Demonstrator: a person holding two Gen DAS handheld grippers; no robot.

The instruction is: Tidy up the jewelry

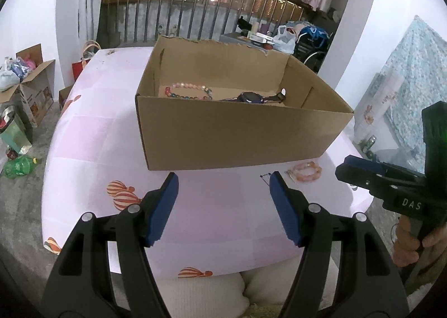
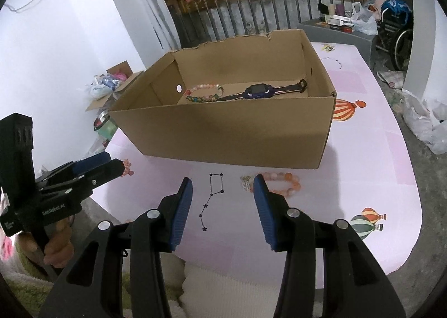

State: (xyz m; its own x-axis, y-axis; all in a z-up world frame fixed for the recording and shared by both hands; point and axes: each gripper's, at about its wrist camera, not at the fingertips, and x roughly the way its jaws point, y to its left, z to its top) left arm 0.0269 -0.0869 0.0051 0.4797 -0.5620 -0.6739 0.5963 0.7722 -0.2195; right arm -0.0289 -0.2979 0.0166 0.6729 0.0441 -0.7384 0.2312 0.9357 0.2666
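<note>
**Sorting jewelry: stock on the pink table**

Holding both tongs over the near edge of the table (image 2: 377, 150), I list what lies before me.

- Cardboard box (image 2: 223, 136): open-topped, standing mid-table.
- Multicolored bead bracelet (image 2: 205, 92): on the box floor, toward its left end.
- Purple-faced wristwatch (image 2: 258, 92): flat on the box floor, just right of that bracelet, strap stretched out.
- Pink bead bracelet (image 2: 290, 182): on the tablecloth outside the box, near its front wall, partly behind my right tong's right finger.
- My left gripper (image 1: 223, 186): released, blue pads wide apart, nothing between them.
- My right gripper (image 2: 223, 189): likewise spread and empty, the constellation print showing between its fingers.
</note>
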